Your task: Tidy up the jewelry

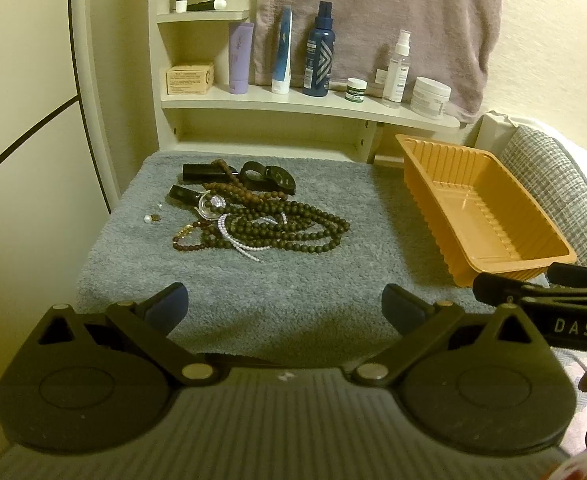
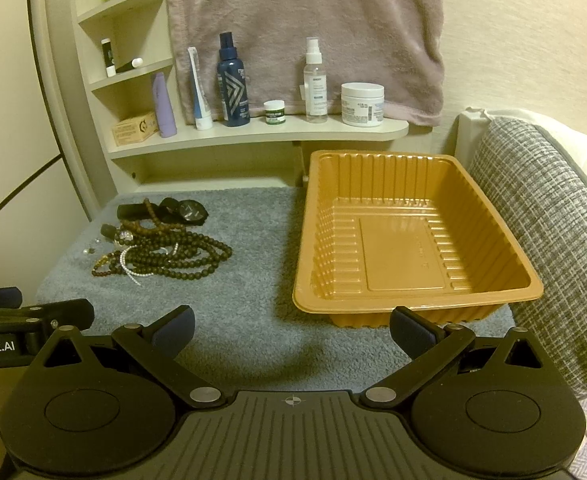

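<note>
My left tool [image 1: 285, 306] and right tool [image 2: 292, 328] both hover wide and empty over the grey towel-covered tabletop [image 1: 333, 292]. The tangled heap of dark wooden bead strands, white pearl string and black watches [image 1: 253, 216] lies left of the empty orange ribbed plastic tray [image 2: 413, 240]. Lifting one strand, I risk dragging the knot and scattering loose beads [image 1: 152, 218].

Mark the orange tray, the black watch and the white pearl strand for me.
orange tray [image 2: 403, 254], right wrist view, bare floor.
black watch [image 1: 278, 179], left wrist view, dial face.
white pearl strand [image 1: 235, 243], left wrist view, lower loop.
</note>
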